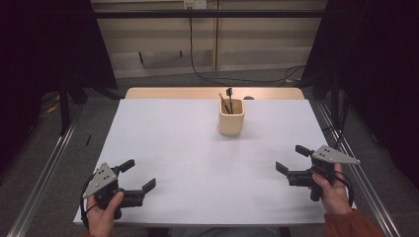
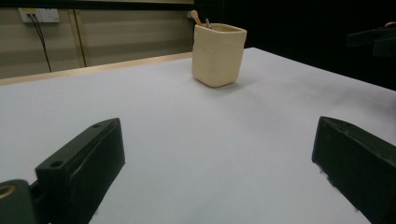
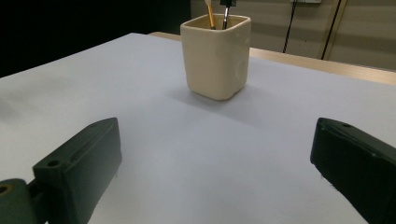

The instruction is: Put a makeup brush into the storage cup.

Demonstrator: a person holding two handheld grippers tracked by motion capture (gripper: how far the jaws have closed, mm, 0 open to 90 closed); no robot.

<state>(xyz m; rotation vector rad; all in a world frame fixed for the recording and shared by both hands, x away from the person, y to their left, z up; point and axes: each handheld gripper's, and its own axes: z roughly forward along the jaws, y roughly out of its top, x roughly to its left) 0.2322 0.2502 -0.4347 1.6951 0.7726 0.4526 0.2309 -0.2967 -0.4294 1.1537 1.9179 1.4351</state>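
Both grippers, left (image 1: 140,175) and right (image 1: 293,158), fingers apart, hover over white table (image 1: 188,163); cream cup (image 1: 231,117) stands beyond

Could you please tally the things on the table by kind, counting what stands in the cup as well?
Cup: 1
Wooden stick in the cup: 1
Black-tipped tool in the cup: 1
Total: 3
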